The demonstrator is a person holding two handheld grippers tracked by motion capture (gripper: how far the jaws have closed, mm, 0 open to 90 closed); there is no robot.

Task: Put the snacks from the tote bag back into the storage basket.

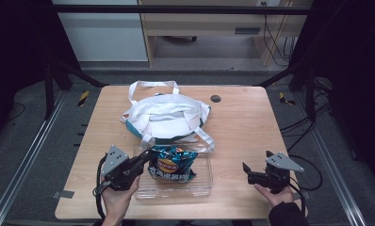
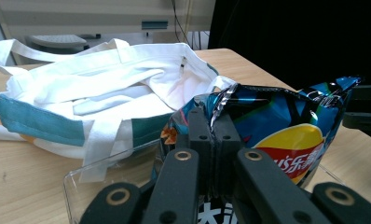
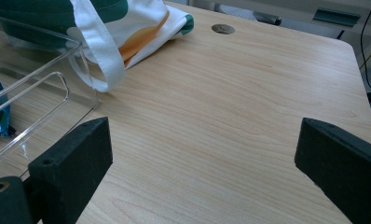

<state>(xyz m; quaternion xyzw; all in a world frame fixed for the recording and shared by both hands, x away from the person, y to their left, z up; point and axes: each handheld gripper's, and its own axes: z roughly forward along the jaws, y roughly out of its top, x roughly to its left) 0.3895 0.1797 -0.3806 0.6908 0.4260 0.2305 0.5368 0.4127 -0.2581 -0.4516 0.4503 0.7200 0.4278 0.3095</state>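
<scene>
Left gripper (image 2: 211,140) pinches chip bag (image 1: 172,165) by its thin top seam, which may slip out; right gripper (image 1: 256,175) spread.

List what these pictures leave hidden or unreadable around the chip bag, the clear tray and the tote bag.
- Chip bag: its bottom is hidden behind the left gripper in the left gripper view.
- Chip bag print: too small to read in the high view.
- Tote bag: its inside is hidden by folded cloth.
- Clear tray: cut off by the left edge in the right gripper view.
</scene>
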